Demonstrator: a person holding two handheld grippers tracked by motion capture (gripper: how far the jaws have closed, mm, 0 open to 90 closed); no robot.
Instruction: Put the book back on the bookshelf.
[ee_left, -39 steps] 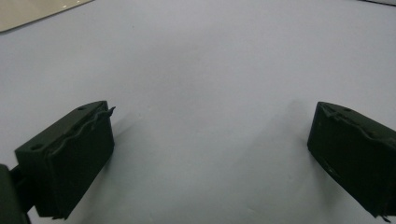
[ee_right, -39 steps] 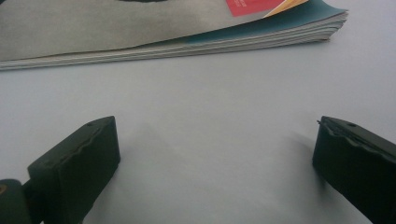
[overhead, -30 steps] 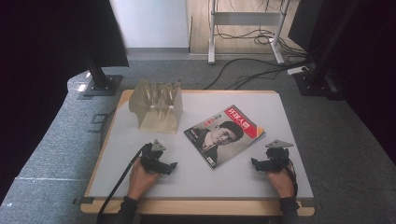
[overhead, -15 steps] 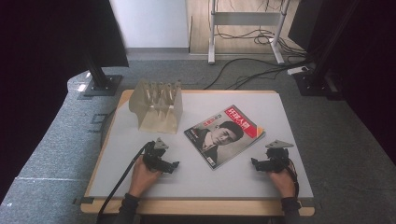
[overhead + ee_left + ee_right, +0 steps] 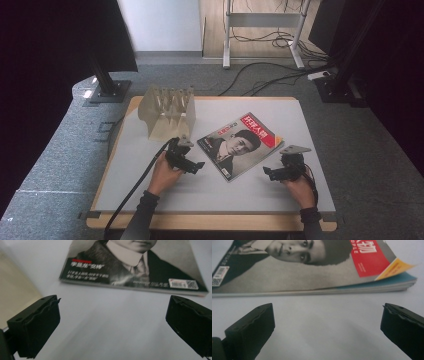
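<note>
Glossy paper magazine (image 5: pixel 240 145), flat rectangle, lying face up near the middle of the grey table (image 5: pixel 310 195), turned at an angle; cover carries a black-and-white portrait, a red title block at its far right corner and a barcode label near its near corner. Pages stack thin and slightly fanned at one corner, where a yellow and a teal leaf peek out in the right gripper view (image 5: pixel 397 267). Left gripper (image 5: pixel 197 166): black jaws spread wide, nothing between them, pointed at the magazine's left edge and just short of it. Right gripper (image 5: pixel 267 173): jaws likewise spread and empty, near the magazine's right edge, apart from it. Progress, as judged: approach only; the magazine is not yet touched, lifted or moved, so grasping and placing remain. Beige slotted rack (image 5: pixel 167 112), matte, possibly card or thin plastic, upright dividers forming narrow bays, stands at the far left of the table, its bays apparently unfilled, a likely destination.
</note>
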